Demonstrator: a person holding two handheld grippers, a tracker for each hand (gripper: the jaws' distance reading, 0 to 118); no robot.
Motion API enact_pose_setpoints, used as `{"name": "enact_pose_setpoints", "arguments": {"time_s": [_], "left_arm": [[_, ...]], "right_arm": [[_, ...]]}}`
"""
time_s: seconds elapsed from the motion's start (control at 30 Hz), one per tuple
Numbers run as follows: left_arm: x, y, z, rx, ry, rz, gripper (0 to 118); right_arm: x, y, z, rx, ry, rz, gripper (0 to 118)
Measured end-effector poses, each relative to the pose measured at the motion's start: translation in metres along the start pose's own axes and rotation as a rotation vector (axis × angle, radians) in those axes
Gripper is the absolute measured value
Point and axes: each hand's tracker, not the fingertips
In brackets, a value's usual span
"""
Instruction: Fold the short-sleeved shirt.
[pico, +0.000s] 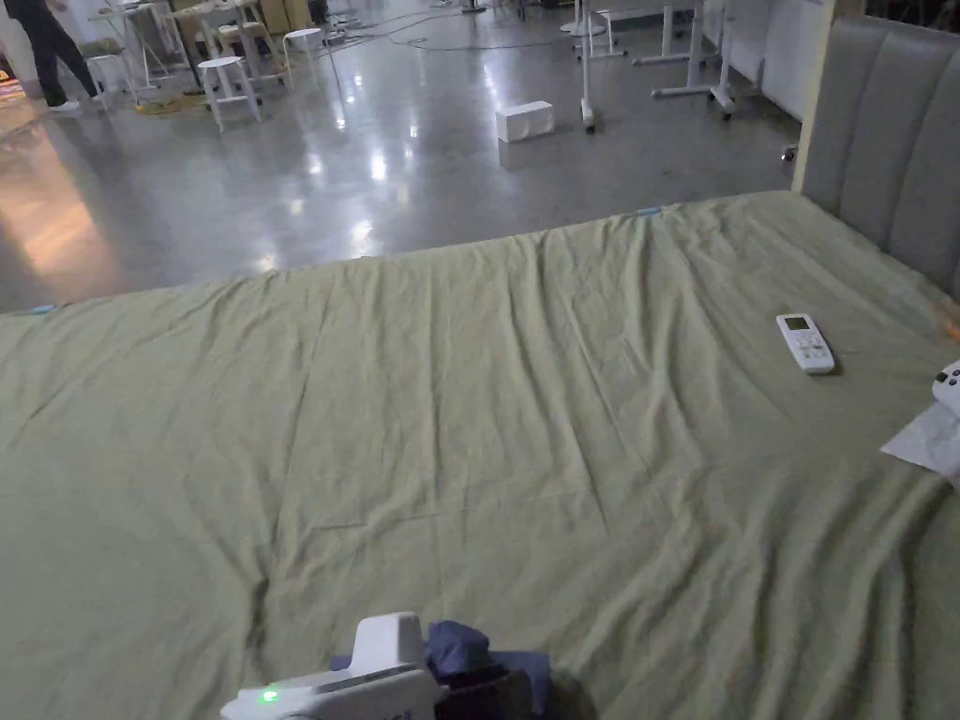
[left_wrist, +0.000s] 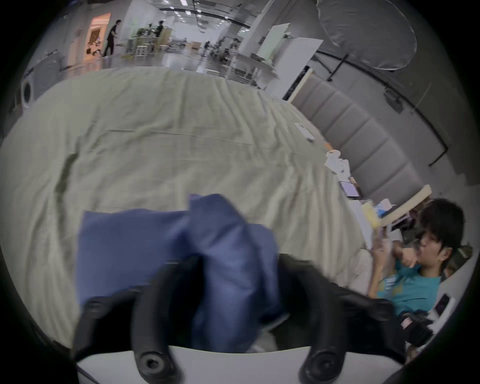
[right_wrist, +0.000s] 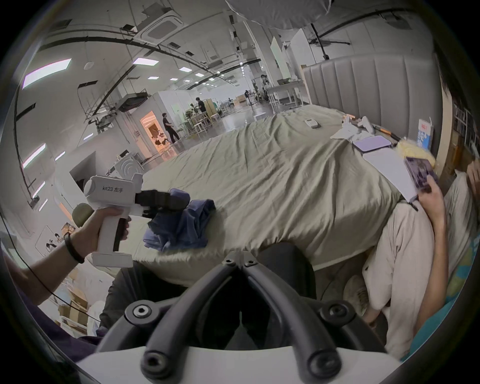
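Observation:
The short-sleeved shirt (pico: 457, 647) is dark blue and bunched into a crumpled heap at the near edge of the green bed sheet (pico: 469, 422). My left gripper (pico: 469, 682) is shut on it. In the left gripper view the shirt (left_wrist: 220, 246) bulges up between the two black jaws of that gripper (left_wrist: 233, 262). The right gripper view shows the left gripper (right_wrist: 166, 200) from the side, a hand on its white handle, with the shirt (right_wrist: 181, 228) hanging from it onto the bed. My right gripper (right_wrist: 240, 259) is shut and holds nothing, below the bed's near edge.
A white remote control (pico: 804, 342) lies at the right of the bed, with white paper (pico: 928, 441) and a tablet (right_wrist: 371, 144) beyond. The grey headboard (pico: 891, 131) stands on the right. A person (left_wrist: 415, 280) sits beside the bed there.

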Motion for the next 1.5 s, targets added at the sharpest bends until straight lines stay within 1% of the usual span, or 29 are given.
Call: {"name": "enact_pose_setpoints", "arguments": {"time_s": [0.03, 0.1, 0.13, 0.2, 0.23, 0.27, 0.3, 0.33, 0.37, 0.43, 0.53, 0.6, 0.63, 0.67, 0.7, 0.73, 0.77, 0.83, 0.9, 0.93, 1.0, 1.07, 1.13, 1.17, 1.23, 1.27, 1.37, 1.43, 1.5], "left_arm": [[-0.009, 0.002, 0.009, 0.051, -0.033, 0.025, 96], [-0.017, 0.011, 0.031, 0.129, -0.026, 0.058, 96], [-0.026, 0.012, 0.042, 0.159, -0.011, 0.066, 92], [-0.054, 0.013, 0.073, 0.233, 0.018, 0.095, 79], [-0.026, 0.012, 0.074, 0.263, 0.025, 0.121, 71], [-0.030, 0.009, 0.080, 0.282, 0.028, 0.149, 60], [-0.037, 0.004, 0.085, 0.298, 0.023, 0.185, 44], [-0.044, -0.001, 0.082, 0.273, 0.003, 0.221, 16], [-0.040, 0.003, 0.064, 0.224, -0.010, 0.251, 8], [-0.042, -0.012, 0.046, 0.165, 0.000, 0.296, 8], [-0.036, -0.024, 0.011, 0.119, -0.109, 0.354, 8], [-0.034, -0.034, -0.006, 0.066, -0.130, 0.412, 8], [-0.035, -0.024, -0.027, 0.054, -0.072, 0.411, 7], [-0.036, -0.026, -0.038, 0.015, -0.046, 0.400, 6], [-0.037, -0.027, -0.047, 0.023, -0.017, 0.318, 4], [-0.038, -0.029, -0.052, 0.038, -0.007, 0.282, 2], [-0.034, -0.030, -0.052, 0.059, -0.031, 0.287, 2], [-0.027, -0.023, -0.043, 0.041, -0.008, 0.273, 2], [-0.023, -0.017, -0.027, 0.058, -0.024, 0.228, 2], [-0.021, -0.014, -0.010, 0.086, -0.044, 0.218, 2], [-0.025, -0.014, 0.035, 0.216, -0.170, 0.166, 2], [-0.028, -0.022, 0.083, 0.338, -0.231, 0.144, 2], [-0.040, -0.034, 0.116, 0.405, -0.185, 0.153, 2], [-0.043, -0.044, 0.129, 0.417, -0.129, 0.196, 2], [-0.058, -0.059, 0.146, 0.386, -0.112, 0.274, 2], [-0.066, -0.068, 0.152, 0.364, -0.121, 0.304, 2], [-0.077, -0.091, 0.160, 0.358, -0.047, 0.290, 3], [-0.083, -0.098, 0.160, 0.336, -0.001, 0.274, 4], [-0.091, -0.102, 0.154, 0.329, -0.013, 0.285, 4]], "right_arm": [[0.002, -0.003, -0.001, -0.011, 0.000, -0.012, 0], [0.005, -0.007, -0.005, -0.028, 0.003, -0.022, 0], [0.005, -0.009, -0.007, -0.035, 0.003, -0.023, 0], [0.005, -0.009, -0.010, -0.045, 0.005, -0.021, 0], [0.003, -0.008, -0.011, -0.047, 0.012, -0.013, 0], [0.001, -0.007, -0.011, -0.044, 0.019, -0.002, 0], [-0.001, -0.005, -0.011, -0.037, 0.025, 0.008, 0], [-0.002, -0.003, -0.012, -0.035, 0.031, 0.012, 0], [-0.003, -0.002, -0.015, -0.035, 0.039, 0.013, 0], [-0.007, 0.001, -0.018, -0.036, 0.046, 0.022, 0], [-0.015, 0.007, -0.018, -0.030, 0.027, 0.095, 0], [-0.021, 0.008, -0.015, -0.022, 0.027, 0.120, 0], [-0.022, 0.008, -0.016, -0.026, 0.035, 0.116, 0], [-0.022, 0.008, -0.017, -0.037, 0.050, 0.097, 0], [-0.021, 0.007, -0.019, -0.050, 0.076, 0.045, 0], [-0.019, 0.007, -0.020, -0.042, 0.107, -0.011, 0], [-0.018, 0.006, -0.022, -0.041, 0.132, -0.055, 0], [-0.018, 0.008, -0.026, -0.050, 0.153, -0.085, 0], [-0.021, 0.013, -0.034, -0.061, 0.166, -0.054, 0], [-0.024, 0.016, -0.042, -0.080, 0.182, -0.021, 0], [-0.031, 0.021, -0.056, -0.096, 0.212, 0.015, 0], [-0.040, 0.026, -0.076, -0.122, 0.248, 0.027, 0], [-0.051, 0.035, -0.103, -0.128, 0.272, 0.037, 0], [-0.059, 0.043, -0.121, -0.119, 0.275, 0.025, 0], [-0.072, 0.060, -0.162, -0.142, 0.324, -0.040, 0], [-0.078, 0.068, -0.184, -0.145, 0.338, -0.053, 0], [-0.095, 0.084, -0.233, -0.158, 0.321, -0.022, 0], [-0.097, 0.088, -0.253, -0.238, 0.301, -0.018, 0], [-0.093, 0.082, -0.272, -0.303, 0.320, -0.019, 0]]}}
